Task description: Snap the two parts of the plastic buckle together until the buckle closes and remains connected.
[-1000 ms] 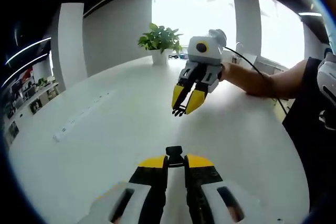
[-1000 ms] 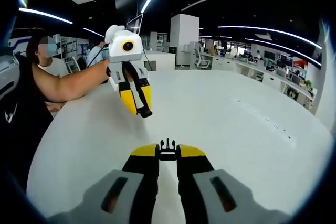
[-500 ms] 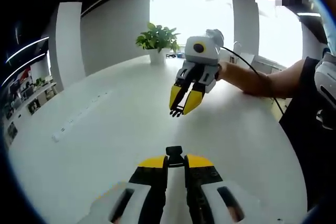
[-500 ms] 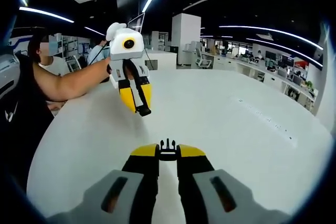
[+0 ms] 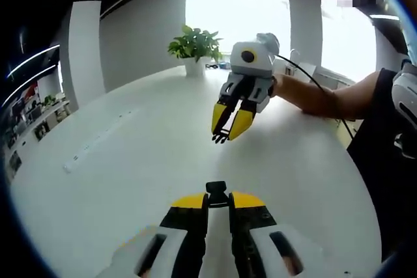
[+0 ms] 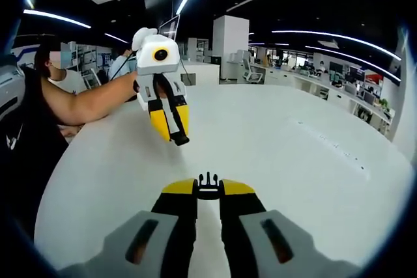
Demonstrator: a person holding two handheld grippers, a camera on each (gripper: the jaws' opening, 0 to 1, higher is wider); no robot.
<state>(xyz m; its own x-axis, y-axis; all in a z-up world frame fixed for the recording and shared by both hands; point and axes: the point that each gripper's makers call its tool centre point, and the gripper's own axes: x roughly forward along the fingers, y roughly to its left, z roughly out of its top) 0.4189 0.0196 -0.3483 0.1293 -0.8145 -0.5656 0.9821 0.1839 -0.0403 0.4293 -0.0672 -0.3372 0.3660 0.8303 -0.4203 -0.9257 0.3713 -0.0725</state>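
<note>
Left gripper (image 5: 217, 194), lower centre: jaws closed on socket half of buckle (image 5: 216, 188). Right gripper (image 6: 208, 185), lower centre: jaws closed on pronged half of buckle (image 6: 208, 179). Both held above white table (image 6: 280, 161), well apart. Likely light, stiff, slippery plastic; pinch each body, leaving mating ends free.

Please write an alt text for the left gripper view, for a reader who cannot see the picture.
The left gripper pinches a small black buckle part above a white table. Opposite, apart from it, the right gripper holds the other black buckle part. A potted plant stands at the far edge.
</note>
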